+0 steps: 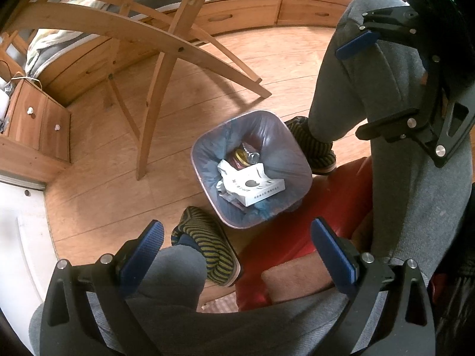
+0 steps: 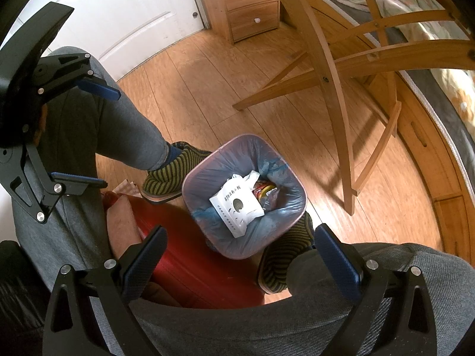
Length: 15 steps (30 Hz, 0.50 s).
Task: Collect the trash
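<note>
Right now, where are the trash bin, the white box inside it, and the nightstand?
trash bin (image 1: 207, 148): left wrist view, on its lined rim.
white box (image 2: 234, 207): right wrist view, on its top face.
nightstand (image 2: 252, 9): right wrist view, on its drawer fronts.

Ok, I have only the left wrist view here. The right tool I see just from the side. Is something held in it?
Observer: No. In its own view the right tool is open, its fingers wide apart, and nothing is between them.
Operator: Good. And what stands beside the nightstand? My view cuts it at the edge.
Observer: A white panelled door. In the right wrist view it is directly left of the nightstand, and a small round fitting shows near its edge.
</note>
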Tool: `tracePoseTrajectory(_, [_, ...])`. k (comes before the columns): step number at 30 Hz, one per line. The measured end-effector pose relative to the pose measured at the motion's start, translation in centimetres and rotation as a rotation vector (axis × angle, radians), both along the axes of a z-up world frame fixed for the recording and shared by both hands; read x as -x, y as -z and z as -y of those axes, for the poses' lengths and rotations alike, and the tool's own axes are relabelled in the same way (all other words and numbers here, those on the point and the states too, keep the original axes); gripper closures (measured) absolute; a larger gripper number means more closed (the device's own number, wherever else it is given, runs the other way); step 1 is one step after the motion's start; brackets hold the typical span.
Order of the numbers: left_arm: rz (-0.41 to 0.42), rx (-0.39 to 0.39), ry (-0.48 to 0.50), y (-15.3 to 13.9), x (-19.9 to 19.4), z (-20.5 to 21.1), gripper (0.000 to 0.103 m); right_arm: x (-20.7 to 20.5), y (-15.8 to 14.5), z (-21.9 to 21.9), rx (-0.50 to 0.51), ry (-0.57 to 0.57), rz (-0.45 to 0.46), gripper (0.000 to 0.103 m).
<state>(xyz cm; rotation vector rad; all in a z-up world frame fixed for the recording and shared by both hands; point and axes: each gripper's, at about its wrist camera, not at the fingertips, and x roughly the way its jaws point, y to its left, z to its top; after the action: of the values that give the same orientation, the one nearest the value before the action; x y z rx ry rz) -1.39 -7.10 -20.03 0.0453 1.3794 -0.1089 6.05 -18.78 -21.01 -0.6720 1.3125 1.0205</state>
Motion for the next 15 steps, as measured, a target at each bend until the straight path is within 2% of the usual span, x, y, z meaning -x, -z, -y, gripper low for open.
tracePoseTrajectory(15, [-0.010, -0.006, 0.004, 0.30, -0.05, 0.09, 0.005, 0.04, -0.01, -0.07, 0.000, 0.001, 0.000, 0.003])
